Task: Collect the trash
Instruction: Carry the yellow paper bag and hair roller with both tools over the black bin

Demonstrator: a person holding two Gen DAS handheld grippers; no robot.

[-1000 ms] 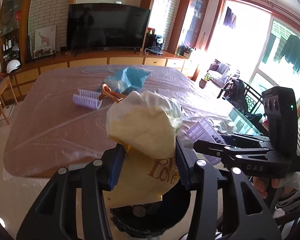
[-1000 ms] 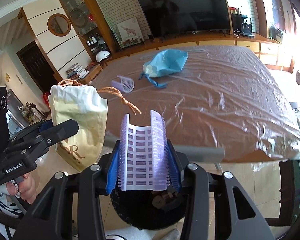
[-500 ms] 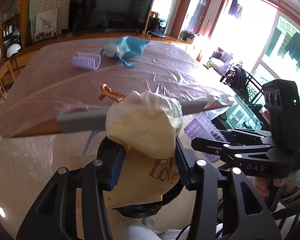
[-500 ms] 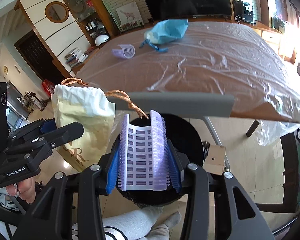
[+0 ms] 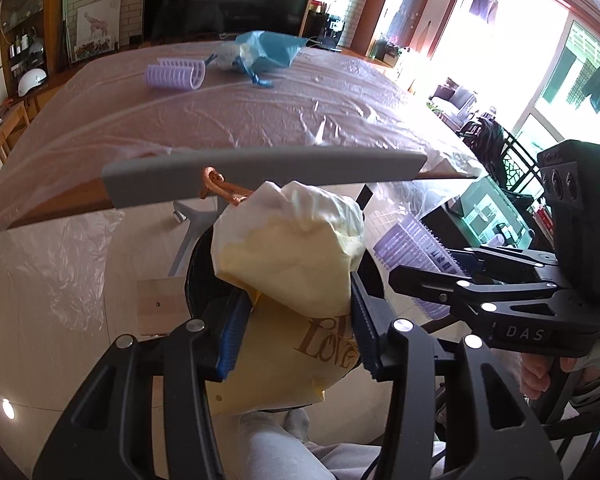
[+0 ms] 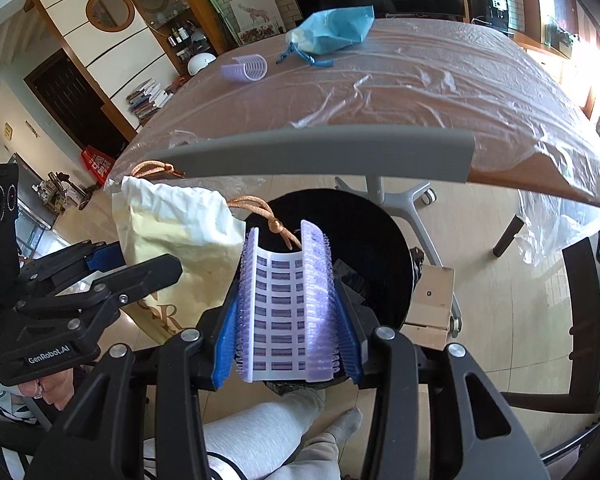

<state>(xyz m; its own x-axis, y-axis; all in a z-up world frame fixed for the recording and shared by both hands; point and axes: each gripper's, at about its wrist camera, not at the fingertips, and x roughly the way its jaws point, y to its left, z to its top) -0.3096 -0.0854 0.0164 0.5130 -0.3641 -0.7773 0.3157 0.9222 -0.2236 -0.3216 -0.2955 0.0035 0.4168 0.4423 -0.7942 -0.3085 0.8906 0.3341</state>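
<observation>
My left gripper (image 5: 296,320) is shut on a cream drawstring pouch (image 5: 288,248) with an orange cord and gold lettering, held over a black trash bin (image 5: 198,276) below the table edge. In the right wrist view, my right gripper (image 6: 286,320) is shut on a lilac hair roller (image 6: 286,304), above the same bin (image 6: 364,248). The pouch (image 6: 180,240) hangs to its left, in the left gripper (image 6: 112,276). The right gripper (image 5: 428,276) with its roller (image 5: 416,248) shows at the right of the left wrist view. On the table lie another lilac roller (image 5: 174,74) and a blue pouch (image 5: 260,54).
The table (image 6: 420,88) is covered in clear plastic film, with a grey strip (image 6: 308,152) along its near edge. A grey wheeled base (image 6: 404,200) and a small wooden block (image 6: 432,300) stand beside the bin. A person's leg (image 6: 260,436) is below. A dark chair (image 6: 580,320) stands right.
Both grippers have sunk from table height to below the table edge, each keeping its hold. The bin now lies open beneath them, and the table top has risen in both views.
</observation>
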